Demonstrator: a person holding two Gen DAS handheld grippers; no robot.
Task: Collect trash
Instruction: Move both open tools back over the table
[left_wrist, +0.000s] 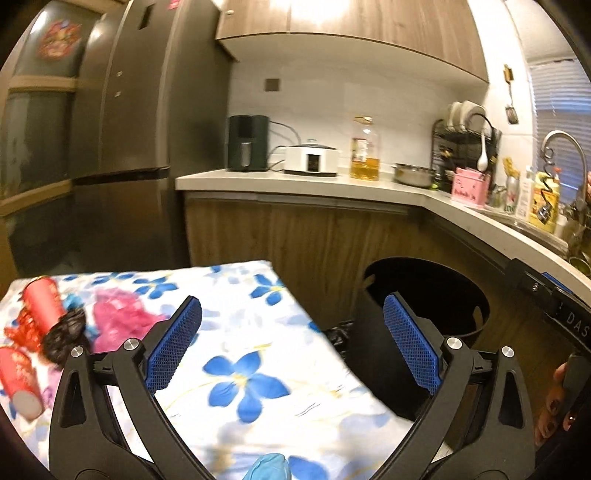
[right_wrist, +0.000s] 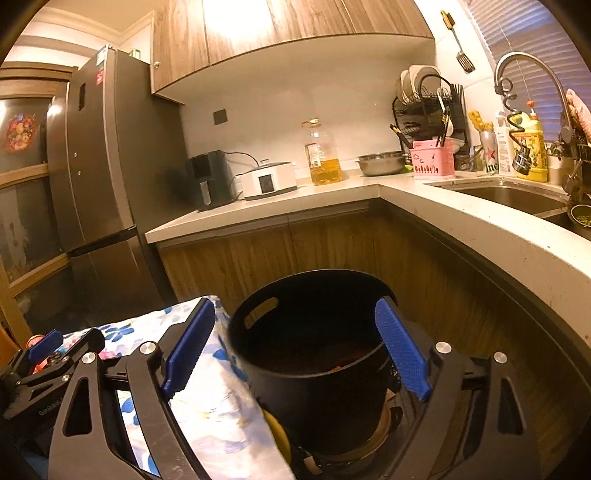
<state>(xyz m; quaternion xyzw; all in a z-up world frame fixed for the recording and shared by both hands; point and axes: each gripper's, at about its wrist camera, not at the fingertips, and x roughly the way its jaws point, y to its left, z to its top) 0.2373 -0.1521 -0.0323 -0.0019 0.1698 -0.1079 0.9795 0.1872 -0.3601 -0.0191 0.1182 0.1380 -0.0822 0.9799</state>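
Note:
A table under a floral cloth (left_wrist: 258, 332) holds trash at its left end: two red paper cups (left_wrist: 42, 304) (left_wrist: 18, 380), a crumpled black bag (left_wrist: 64, 338), a pink wad (left_wrist: 118, 319) and red foil (left_wrist: 22, 332). A blue scrap (left_wrist: 269, 466) lies at the near edge. My left gripper (left_wrist: 291, 347) is open and empty above the cloth's right part. A black round bin (right_wrist: 310, 354) stands beside the table; it also shows in the left wrist view (left_wrist: 443, 291). My right gripper (right_wrist: 295, 350) is open and empty over the bin's mouth.
An L-shaped counter (right_wrist: 406, 192) runs behind and to the right, with an air fryer (right_wrist: 207, 177), cooker (right_wrist: 267, 179), oil bottle (right_wrist: 321, 155), dish rack (right_wrist: 428, 107) and sink (right_wrist: 509, 195). A dark fridge (right_wrist: 96, 166) stands at the left. Wooden cabinet fronts (left_wrist: 314, 240) back the bin.

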